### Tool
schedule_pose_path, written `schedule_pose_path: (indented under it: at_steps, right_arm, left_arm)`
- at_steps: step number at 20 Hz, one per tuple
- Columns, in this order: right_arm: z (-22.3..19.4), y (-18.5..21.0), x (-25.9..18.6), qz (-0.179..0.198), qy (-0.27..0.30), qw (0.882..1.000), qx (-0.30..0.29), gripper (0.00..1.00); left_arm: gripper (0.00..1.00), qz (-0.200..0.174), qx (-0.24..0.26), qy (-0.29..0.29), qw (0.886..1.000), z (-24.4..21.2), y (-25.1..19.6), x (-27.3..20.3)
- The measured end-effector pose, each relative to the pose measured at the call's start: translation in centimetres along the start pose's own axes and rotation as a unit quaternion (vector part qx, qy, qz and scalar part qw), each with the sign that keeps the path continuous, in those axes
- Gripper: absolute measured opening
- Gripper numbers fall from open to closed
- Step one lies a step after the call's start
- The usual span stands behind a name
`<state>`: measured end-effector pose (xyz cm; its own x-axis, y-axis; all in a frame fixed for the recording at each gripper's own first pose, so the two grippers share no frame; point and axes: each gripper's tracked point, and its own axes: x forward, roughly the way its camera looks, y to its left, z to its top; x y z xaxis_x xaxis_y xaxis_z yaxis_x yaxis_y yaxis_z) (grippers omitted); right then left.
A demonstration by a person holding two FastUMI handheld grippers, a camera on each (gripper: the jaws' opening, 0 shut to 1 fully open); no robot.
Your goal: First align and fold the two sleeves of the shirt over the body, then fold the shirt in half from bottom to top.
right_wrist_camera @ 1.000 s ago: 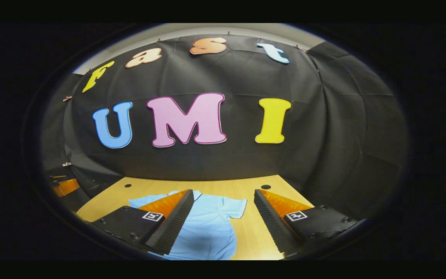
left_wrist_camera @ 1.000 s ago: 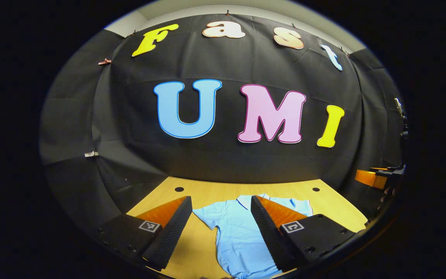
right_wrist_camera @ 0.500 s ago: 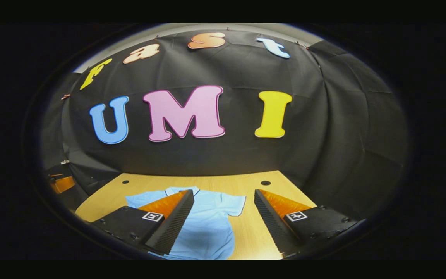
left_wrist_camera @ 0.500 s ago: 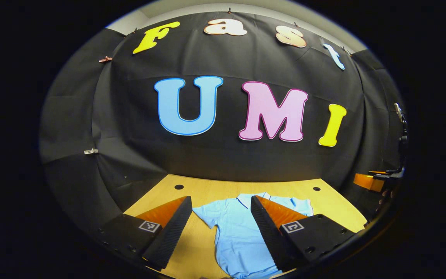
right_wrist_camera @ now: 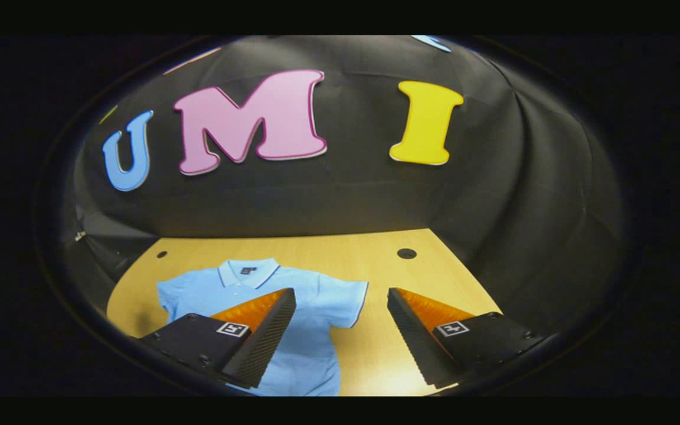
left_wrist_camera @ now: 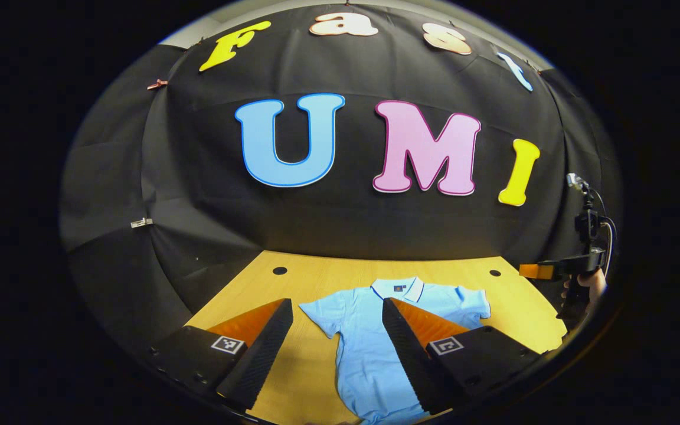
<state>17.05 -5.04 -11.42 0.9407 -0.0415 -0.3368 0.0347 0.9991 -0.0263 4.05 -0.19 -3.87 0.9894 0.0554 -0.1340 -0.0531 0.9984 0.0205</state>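
Light blue polo shirt (left_wrist_camera: 369,348) spread flat on the wooden table (left_wrist_camera: 310,280), front up, collar (left_wrist_camera: 398,287) toward the booth's back wall, hem toward the near edge; both short sleeves stretched out sideways, unfolded, lying on the tabletop; no fold in the body either.

In the left gripper view: left gripper (left_wrist_camera: 337,307) held above the near part of the table, jaws wide apart, nothing between them, touching no cloth; shirt's left-hand sleeve (left_wrist_camera: 323,314) seen in the gap between the fingers; inner finger (left_wrist_camera: 402,348) overlapping the body of the shirt in the picture, hiding part of the chest; outer finger (left_wrist_camera: 260,354) over bare wood beside that sleeve; opposite sleeve (left_wrist_camera: 471,306) visible past the inner finger, near the table's far side edge; two dark round holes (left_wrist_camera: 280,271) in the tabletop close to the back wall; right gripper (left_wrist_camera: 543,270) far off at the picture's right rim, held by a hand (left_wrist_camera: 591,284), beyond the table edge and well apart from the shirt; cable looping above it.

In the right gripper view: right gripper (right_wrist_camera: 341,298) likewise spread wide, empty, above the table; shirt (right_wrist_camera: 293,307) lying left of centre, collar (right_wrist_camera: 247,271) and dark-trimmed sleeve hem (right_wrist_camera: 356,304) clear; that sleeve reaching into the gap between the fingers; one finger (right_wrist_camera: 263,339) overlapping the shirt's body, the other finger (right_wrist_camera: 417,336) over bare table (right_wrist_camera: 375,254), apart from the cloth; whether either gripper is near the cloth in height, cannot tell.
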Motion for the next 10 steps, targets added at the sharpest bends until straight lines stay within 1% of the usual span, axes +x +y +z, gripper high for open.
schedule_pose_path:
  at_steps: [2, 4, 10]
  right_arm:
    - [-1.3, -0.2, 4.1, -0.004, 0.025, 1.0, 0.005, 0.98]
    - [-2.6, -0.3, 7.5, -0.007, 0.046, 0.999, 0.004, 0.98]
    - [-7.3, 0.6, 16.5, -0.009, 0.094, 0.996, 0.003, 0.99]
  left_arm:
    - [0.98, 0.003, 0.002, 0.013, 1.0, -0.6, -0.5, 1.1]
    - [0.98, 0.002, -0.009, 0.028, 1.0, -1.3, -1.4, 2.4]
    - [0.98, 0.005, -0.002, 0.035, 0.999, -1.5, -3.0, 5.9]
